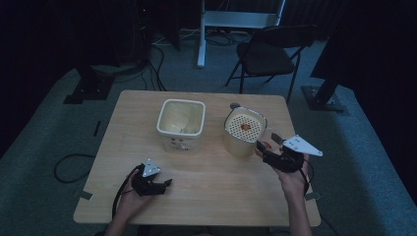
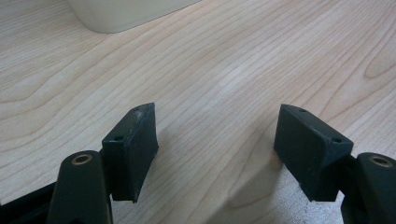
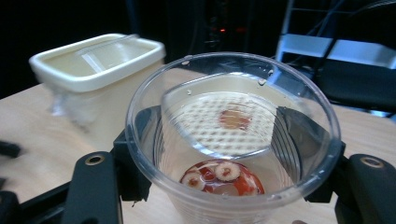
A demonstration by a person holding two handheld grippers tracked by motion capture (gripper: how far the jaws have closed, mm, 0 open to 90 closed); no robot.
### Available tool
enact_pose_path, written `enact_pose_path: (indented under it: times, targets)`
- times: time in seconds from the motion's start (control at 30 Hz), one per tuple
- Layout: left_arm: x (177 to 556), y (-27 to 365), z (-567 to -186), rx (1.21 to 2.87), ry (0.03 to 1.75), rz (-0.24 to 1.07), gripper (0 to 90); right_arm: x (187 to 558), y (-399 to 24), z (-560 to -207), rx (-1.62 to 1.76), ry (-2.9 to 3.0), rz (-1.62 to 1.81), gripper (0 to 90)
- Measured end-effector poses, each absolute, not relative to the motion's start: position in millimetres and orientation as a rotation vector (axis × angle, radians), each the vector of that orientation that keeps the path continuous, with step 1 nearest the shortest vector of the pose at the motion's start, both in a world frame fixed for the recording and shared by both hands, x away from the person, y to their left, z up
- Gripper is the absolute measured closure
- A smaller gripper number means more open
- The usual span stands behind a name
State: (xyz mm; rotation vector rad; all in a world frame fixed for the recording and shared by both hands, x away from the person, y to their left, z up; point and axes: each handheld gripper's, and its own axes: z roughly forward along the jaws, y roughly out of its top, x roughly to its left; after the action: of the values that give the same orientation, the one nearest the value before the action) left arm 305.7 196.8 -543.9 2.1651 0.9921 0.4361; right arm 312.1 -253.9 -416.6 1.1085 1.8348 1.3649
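Counting what lies in front of me, I find two containers on the wooden table [image 1: 211, 196]: one cream tub [image 1: 180, 123] with an open top, standing left of centre, and one round strainer pot [image 1: 244, 130] with a perforated insert just to its right, a single reddish piece resting on that mesh. My right gripper [image 1: 268, 142] sits beside the strainer pot, near the table's right edge, and it grasps one clear plastic cup [image 3: 233, 144]; in the right gripper view both black jaws press against the cup's sides. Inside the cup I count one heap of red stuff at the bottom with two pale rings on it, though what it is I cannot tell. That same view shows the cream tub farther off to the left and the strainer pot's mesh seen through the cup's wall. My left gripper [image 1: 164, 184] rests low over the near left part of the table, well apart from both containers; its two jaws stand apart with bare wood between them, released and gripping nothing. Beyond the table stands one folding chair [image 1: 268, 54].
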Motion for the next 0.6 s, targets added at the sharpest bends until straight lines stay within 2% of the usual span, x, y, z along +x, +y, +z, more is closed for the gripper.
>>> enact_pose_path:
  times: [0.6]
  targets:
    - [305.4,196.3,-544.0,2.162,1.000,0.442,30.7,358.7,-281.3,-397.2,1.221,1.719,1.209,34.2]
